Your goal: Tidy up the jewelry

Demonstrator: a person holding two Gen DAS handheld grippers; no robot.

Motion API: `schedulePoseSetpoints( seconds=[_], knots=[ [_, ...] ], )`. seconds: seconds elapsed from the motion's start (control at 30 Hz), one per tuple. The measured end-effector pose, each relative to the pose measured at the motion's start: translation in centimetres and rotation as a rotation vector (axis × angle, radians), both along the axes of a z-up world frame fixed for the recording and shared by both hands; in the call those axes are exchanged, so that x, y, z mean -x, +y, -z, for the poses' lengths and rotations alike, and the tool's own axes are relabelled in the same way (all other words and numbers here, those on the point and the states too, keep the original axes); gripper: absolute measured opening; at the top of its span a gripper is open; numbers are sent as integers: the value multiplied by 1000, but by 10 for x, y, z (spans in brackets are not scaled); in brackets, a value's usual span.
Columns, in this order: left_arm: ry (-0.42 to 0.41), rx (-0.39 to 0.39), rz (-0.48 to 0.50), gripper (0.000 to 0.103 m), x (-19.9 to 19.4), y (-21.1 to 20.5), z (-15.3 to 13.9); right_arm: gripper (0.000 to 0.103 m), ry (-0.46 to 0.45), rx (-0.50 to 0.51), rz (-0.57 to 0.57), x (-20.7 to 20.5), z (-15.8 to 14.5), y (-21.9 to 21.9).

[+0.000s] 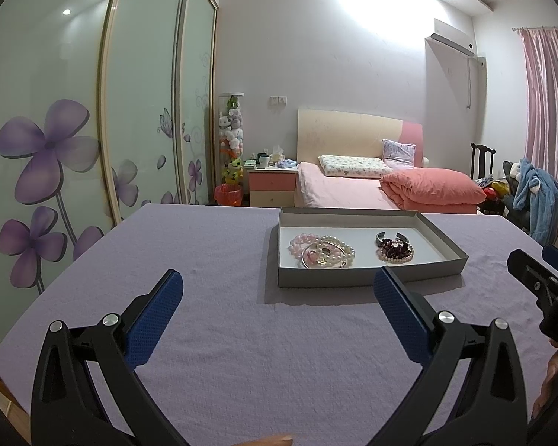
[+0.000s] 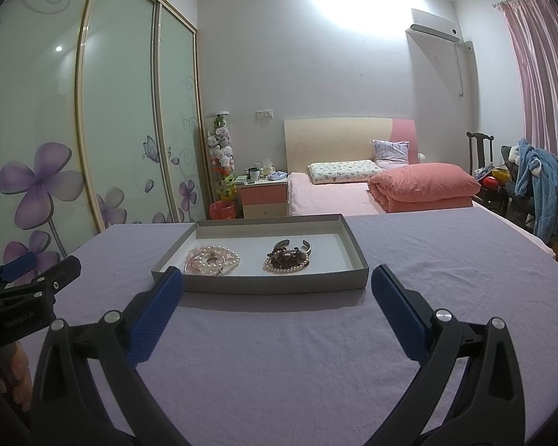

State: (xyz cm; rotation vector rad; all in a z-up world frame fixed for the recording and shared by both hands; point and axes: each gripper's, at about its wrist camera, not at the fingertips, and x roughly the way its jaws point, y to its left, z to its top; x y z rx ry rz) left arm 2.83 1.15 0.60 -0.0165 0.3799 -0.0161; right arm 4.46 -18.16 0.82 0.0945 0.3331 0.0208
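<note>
A: Where is the jewelry sitting?

B: It is lying inside a shallow grey tray [image 1: 368,277] that is resting on a table covered by a lilac cloth [image 1: 212,327]. Toward the tray's left end, pink and white bead bracelets [image 1: 321,252] are piling together with a thin silver bangle. Toward the tray's right end, a dark red and pearl bead cluster [image 1: 396,251] is lying against a silver cuff [image 1: 390,238]

A: What are the grippers doing?

B: The left gripper [image 1: 279,282] is hovering over the cloth on the near side of the tray, blue pads spread wide, gripping nothing. The right gripper [image 2: 277,278] is hovering just in front of the tray, its jaws also spread wide and empty

A: And behind the tray?

B: A pink bed [image 2: 338,193] and a flowered wardrobe [image 2: 55,130] are showing beyond it
</note>
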Motion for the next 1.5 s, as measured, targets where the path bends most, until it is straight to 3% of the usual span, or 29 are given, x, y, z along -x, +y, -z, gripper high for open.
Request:
schedulePoseSetpoints(
  seconds=[1.5],
  knots=[
    [9,-4,-6,101,2,6,-1,99,15,-9,-3,-1,5,-1]
  ],
)
